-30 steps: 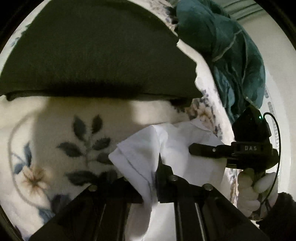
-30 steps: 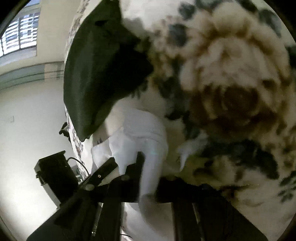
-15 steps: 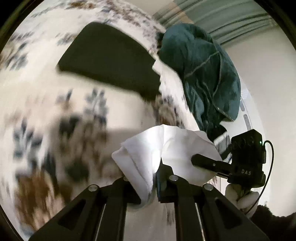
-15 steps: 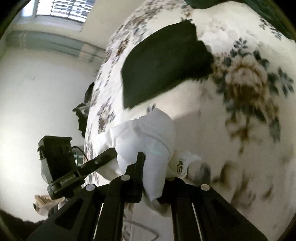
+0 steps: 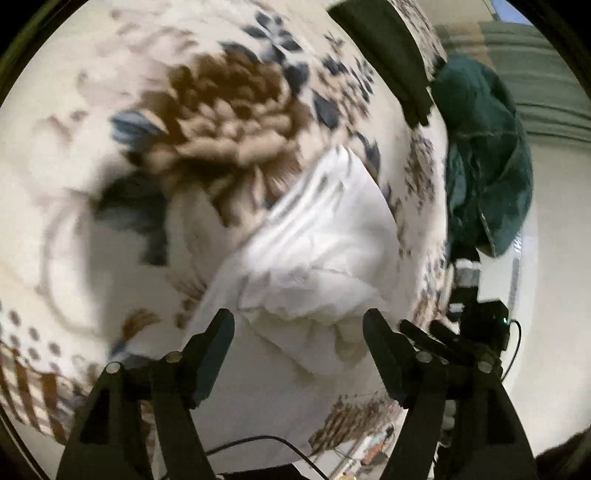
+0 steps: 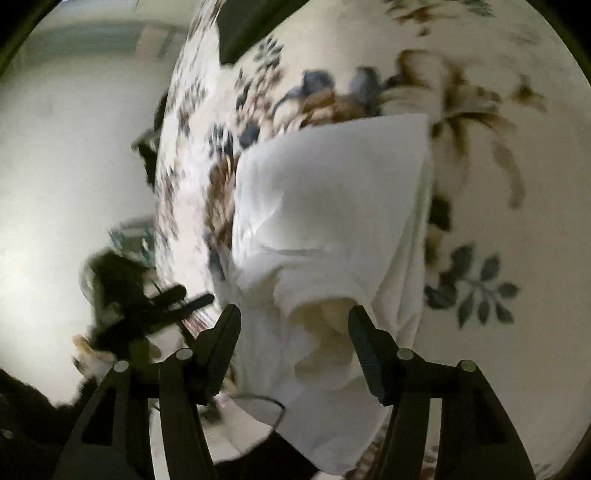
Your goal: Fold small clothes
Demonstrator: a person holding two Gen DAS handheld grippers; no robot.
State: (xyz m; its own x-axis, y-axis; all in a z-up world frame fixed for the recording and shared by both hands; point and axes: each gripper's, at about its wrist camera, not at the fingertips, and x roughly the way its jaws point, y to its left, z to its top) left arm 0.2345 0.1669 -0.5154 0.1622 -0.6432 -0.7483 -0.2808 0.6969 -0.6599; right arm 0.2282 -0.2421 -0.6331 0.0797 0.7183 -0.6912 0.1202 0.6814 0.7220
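A white garment (image 5: pixel 317 243) lies loosely folded on the floral blanket (image 5: pixel 207 122), its near edge bunched just ahead of my left gripper (image 5: pixel 299 325). That gripper's jaws are opening and the pads do not touch the cloth. In the right wrist view the same white garment (image 6: pixel 332 221) spreads ahead of my right gripper (image 6: pixel 293 319), whose jaws are also opening with a rumpled fold between them, not pinched. The right gripper (image 5: pixel 443 336) shows at the lower right of the left wrist view. The left gripper (image 6: pixel 184 295) appears blurred at the left of the right wrist view.
A black folded cloth (image 5: pixel 388 55) lies farther along the blanket, also seen as a black folded cloth (image 6: pixel 251 26) at the top of the right wrist view. A dark green garment (image 5: pixel 487 155) is heaped at the bed's edge. A black cable (image 5: pixel 266 443) runs below the blanket's near edge.
Both grippers carried the white garment across the blanket away from the black cloth, then opened and let it go. The garment now lies on the blanket.
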